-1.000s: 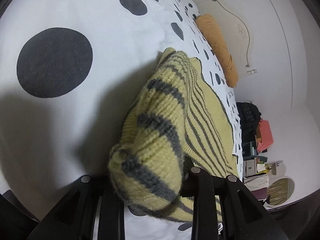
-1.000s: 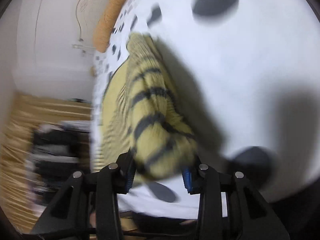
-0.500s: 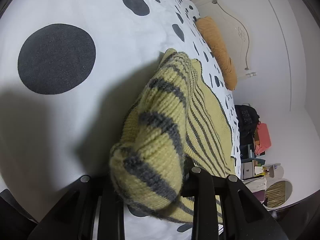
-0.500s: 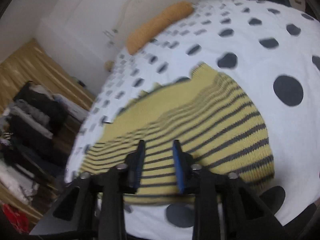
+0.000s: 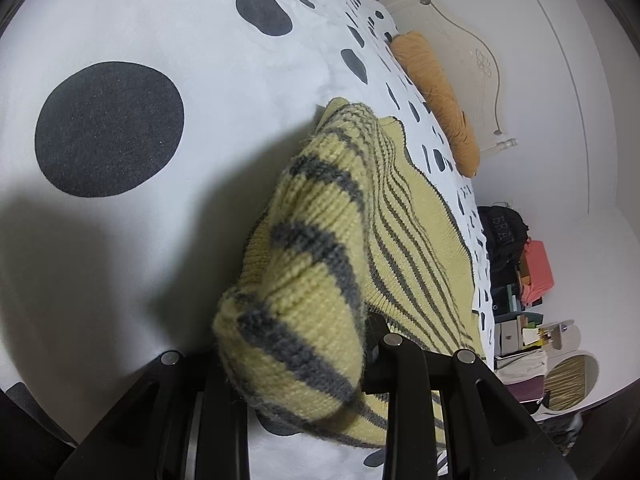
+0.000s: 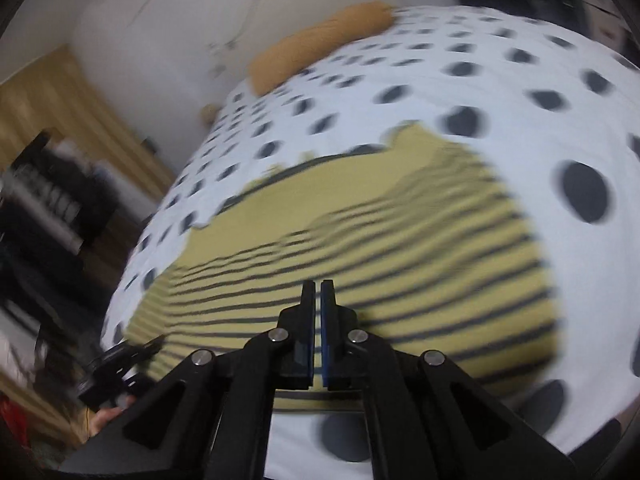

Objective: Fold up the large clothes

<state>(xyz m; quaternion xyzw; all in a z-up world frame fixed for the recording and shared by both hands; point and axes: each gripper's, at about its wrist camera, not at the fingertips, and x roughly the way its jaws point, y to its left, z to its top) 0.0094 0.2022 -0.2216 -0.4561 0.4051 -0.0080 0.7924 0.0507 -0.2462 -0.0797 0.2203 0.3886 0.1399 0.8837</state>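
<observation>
One sweater [image 5: 304, 272] edge in left hand-held gripper [image 5: 294, 356].

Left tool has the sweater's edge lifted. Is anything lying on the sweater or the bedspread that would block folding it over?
Nothing visible does. The left tool grips a bunched edge of the sweater, whose flat striped part carries nothing. The right tool is shut and hovers above it, so it should move aside first. The orange pillow lies far off by the headboard.
</observation>
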